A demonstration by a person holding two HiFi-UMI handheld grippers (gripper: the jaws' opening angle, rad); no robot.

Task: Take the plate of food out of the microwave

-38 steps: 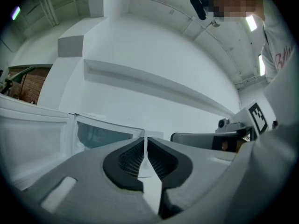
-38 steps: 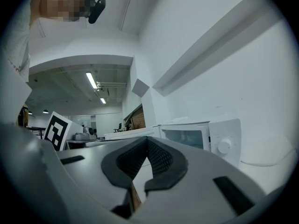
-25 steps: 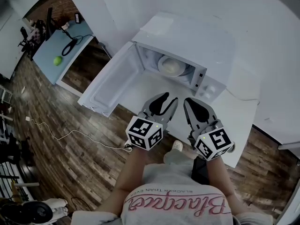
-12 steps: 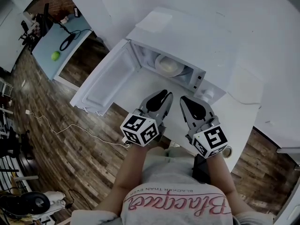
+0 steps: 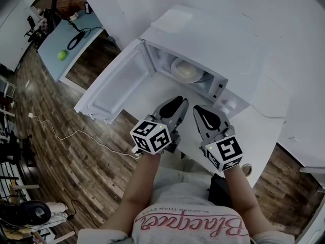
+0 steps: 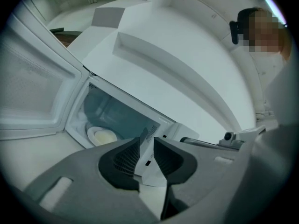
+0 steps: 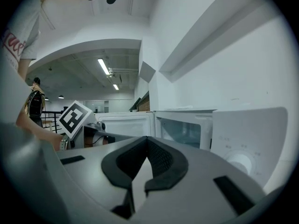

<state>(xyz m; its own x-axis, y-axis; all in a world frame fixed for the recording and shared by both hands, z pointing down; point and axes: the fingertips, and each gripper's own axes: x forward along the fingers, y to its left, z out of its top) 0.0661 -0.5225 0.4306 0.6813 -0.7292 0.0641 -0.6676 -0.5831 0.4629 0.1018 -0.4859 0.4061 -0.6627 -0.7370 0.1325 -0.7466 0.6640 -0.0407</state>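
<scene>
The white microwave (image 5: pixel 203 44) stands with its door (image 5: pixel 114 85) swung wide to the left. Inside, on the left of the cavity, sits a white plate of pale food (image 5: pixel 185 71), also visible in the left gripper view as the plate (image 6: pixel 102 135). My left gripper (image 5: pixel 177 102) hovers over the counter in front of the cavity, short of the plate; its jaws stand a narrow gap apart with nothing between them (image 6: pixel 147 141). My right gripper (image 5: pixel 199 109) hangs beside it before the control panel (image 7: pixel 243 139), jaws shut and empty (image 7: pixel 147 139).
A white sheet (image 5: pixel 172 20) lies on top of the microwave. The white counter (image 5: pixel 147 93) ends just behind the grippers. Down on the left are a wood floor with a cable (image 5: pixel 76 136) and a pale blue desk holding a green ball (image 5: pixel 62 55).
The left gripper's jaws have come closer together. Both grippers have stayed in front of the open microwave, with only a small drift of the view.
</scene>
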